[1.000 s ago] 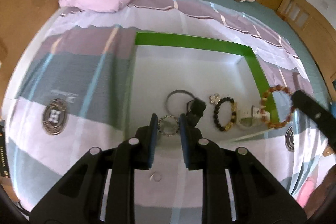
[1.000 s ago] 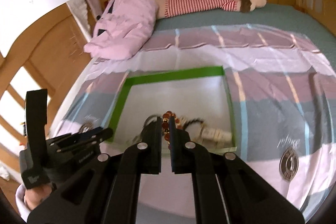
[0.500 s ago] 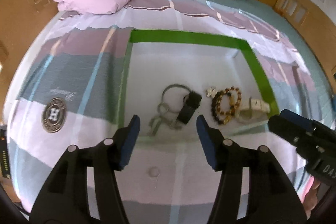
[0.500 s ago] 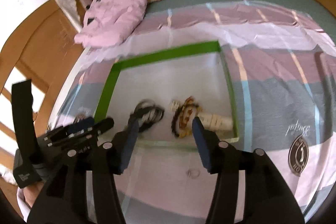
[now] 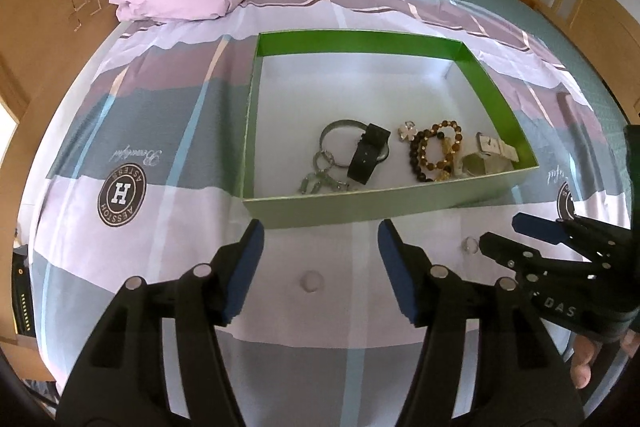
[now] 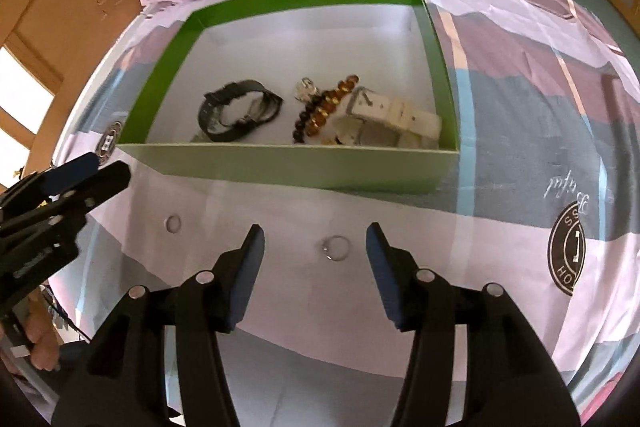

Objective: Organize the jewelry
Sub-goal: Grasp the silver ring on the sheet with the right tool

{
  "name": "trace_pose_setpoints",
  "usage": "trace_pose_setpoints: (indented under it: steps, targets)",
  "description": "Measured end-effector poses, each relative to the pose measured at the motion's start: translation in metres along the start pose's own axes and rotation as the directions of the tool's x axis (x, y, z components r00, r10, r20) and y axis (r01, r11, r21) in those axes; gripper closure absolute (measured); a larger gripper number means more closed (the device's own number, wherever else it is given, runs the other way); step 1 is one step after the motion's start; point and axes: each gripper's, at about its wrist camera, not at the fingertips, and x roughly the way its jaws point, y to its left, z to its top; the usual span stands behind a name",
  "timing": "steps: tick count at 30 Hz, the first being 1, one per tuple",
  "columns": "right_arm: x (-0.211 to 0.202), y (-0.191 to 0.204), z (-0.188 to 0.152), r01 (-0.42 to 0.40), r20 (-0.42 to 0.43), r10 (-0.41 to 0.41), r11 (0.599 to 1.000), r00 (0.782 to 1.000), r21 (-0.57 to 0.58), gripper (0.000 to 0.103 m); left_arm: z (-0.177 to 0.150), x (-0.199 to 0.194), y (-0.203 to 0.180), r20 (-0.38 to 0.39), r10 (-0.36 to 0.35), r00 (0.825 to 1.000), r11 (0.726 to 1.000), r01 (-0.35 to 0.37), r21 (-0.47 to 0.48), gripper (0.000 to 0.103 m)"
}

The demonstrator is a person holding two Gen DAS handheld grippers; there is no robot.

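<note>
done: bracelets (image 5: 436, 151), watches in green box (image 5: 360, 43) | left: two rings on bed, silver ring (image 6: 335, 248) at 12 o'clock of right gripper (image 6: 314, 239) | left gripper (image 5: 318, 243) likewise: fingers spread, empty, just opened

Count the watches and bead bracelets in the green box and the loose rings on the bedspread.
Watches: 2, black watch and white watch
Bead bracelets: 2, dark bracelet, amber bracelet
Loose rings: 2, pale ring, metal ring
Total: 6

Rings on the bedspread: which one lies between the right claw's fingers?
The thin silver ring, lying directly between the open right claw. The other ring lies further left, nearer the left claw.
</note>
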Motion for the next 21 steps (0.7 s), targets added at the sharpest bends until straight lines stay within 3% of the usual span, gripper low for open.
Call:
trace_pose_setpoints:
  steps: [6,13,21]
  targets:
    - [0.008,0.003,0.000,0.001,-0.022,-0.001,1.000,1.000,0.007,0.049,-0.003,0.005,-0.004,-0.026,-0.008,1.000,1.000,0.008,0.009,0.040]
    - [0.015,0.000,0.000,0.017,-0.043,-0.016,1.000,0.999,0.023,0.049,-0.010,0.026,-0.002,-0.130,-0.040,0.991,0.999,0.040,-0.004,0.038]
    - [0.019,-0.007,0.000,0.034,-0.045,-0.032,0.998,0.998,0.047,0.045,-0.020,0.065,0.010,-0.258,-0.066,0.964,0.995,0.045,-0.087,0.038]
